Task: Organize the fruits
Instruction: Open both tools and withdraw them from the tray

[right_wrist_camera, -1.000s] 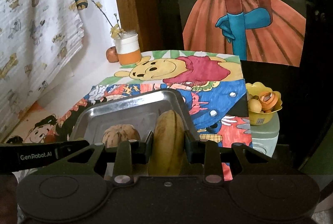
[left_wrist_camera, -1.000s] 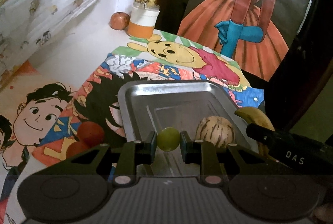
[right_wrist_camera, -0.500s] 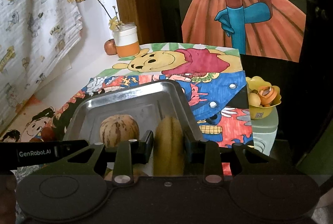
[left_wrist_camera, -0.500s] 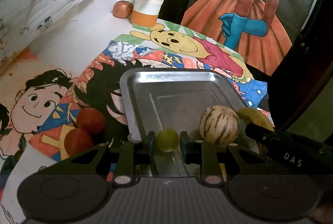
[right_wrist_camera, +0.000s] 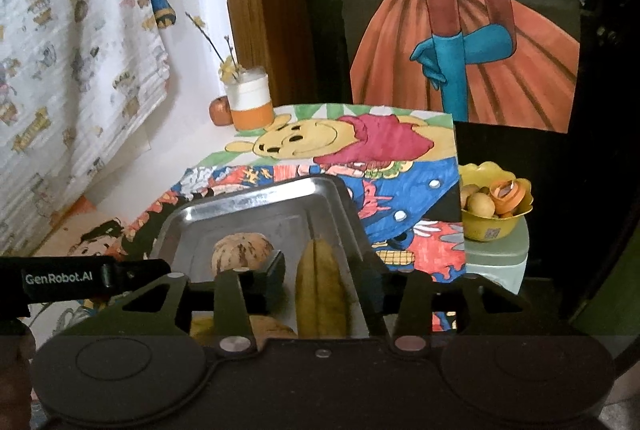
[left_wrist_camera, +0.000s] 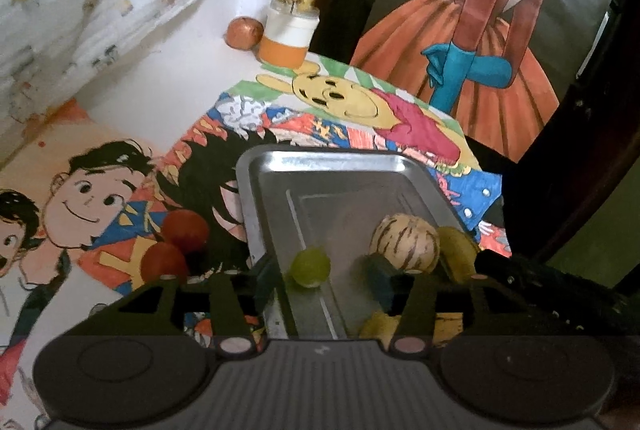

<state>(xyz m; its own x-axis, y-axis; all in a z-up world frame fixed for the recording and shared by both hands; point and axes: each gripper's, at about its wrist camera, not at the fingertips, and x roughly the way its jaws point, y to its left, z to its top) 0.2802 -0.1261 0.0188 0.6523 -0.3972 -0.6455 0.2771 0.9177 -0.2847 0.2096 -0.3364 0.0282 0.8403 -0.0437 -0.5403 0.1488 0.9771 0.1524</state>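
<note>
A metal tray (left_wrist_camera: pixel 320 166) lies on the drawing-covered table. In the left wrist view my left gripper (left_wrist_camera: pixel 320 278) is open; a small green fruit (left_wrist_camera: pixel 311 267) rests on the tray between its fingers. A striped round melon (left_wrist_camera: pixel 404 243) sits to its right. Two red tomatoes (left_wrist_camera: pixel 184 230) lie left of the tray. In the right wrist view my right gripper (right_wrist_camera: pixel 326 270) is open around a yellow banana (right_wrist_camera: pixel 320 294) lying in the tray (right_wrist_camera: pixel 260 202), beside the melon (right_wrist_camera: pixel 240 250).
An orange-and-white jar (left_wrist_camera: pixel 290 38) and a brownish fruit (left_wrist_camera: pixel 244 33) stand at the back by the wall. A yellow bowl of small fruits (right_wrist_camera: pixel 494 204) sits on a green stand right of the table. Another yellow fruit (left_wrist_camera: pixel 376 326) lies near the tray's front.
Both grippers have opened. The left one has let go of the green fruit and the right one has let go of the banana; both fruits now lie in the tray.
</note>
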